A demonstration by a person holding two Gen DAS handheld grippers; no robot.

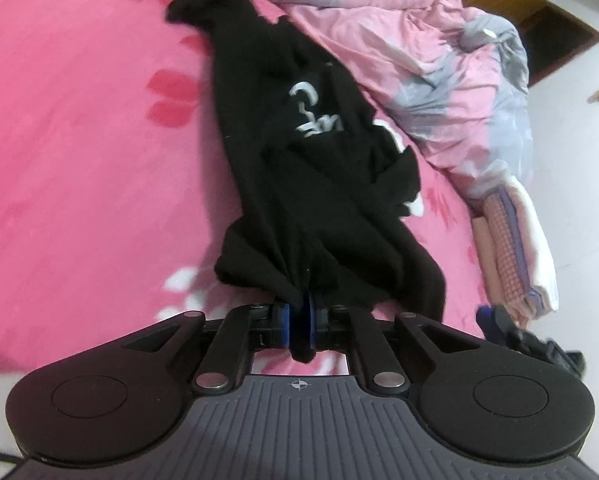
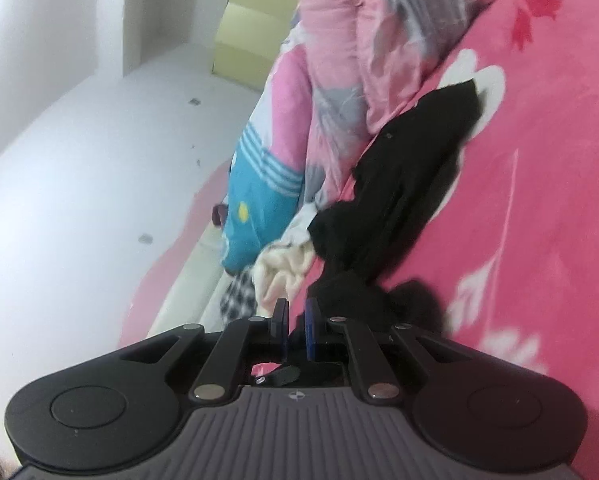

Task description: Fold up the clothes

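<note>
Black printed cotton garment [image 1: 319, 152] lies bunched lengthwise on the pink floral bedsheet [image 1: 79, 120], left gripper [image 1: 298, 322] pinching its near edge, right gripper [image 2: 296, 326] narrowly parted, apparently mid-straightening; spreading flat seems next.

Your left gripper [image 1: 299, 322] pinches the near edge of a black garment [image 1: 299, 152], which stretches away across the pink bedsheet [image 1: 79, 140]. A rumpled quilt [image 1: 439, 60] lies at right, folded clothes [image 1: 515, 252] nearer.

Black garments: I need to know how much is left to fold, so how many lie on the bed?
1. The black garment lies stretched along the pink bed sheet beside the bunched quilt, one end clamped in the left gripper. More may be hidden.
</note>
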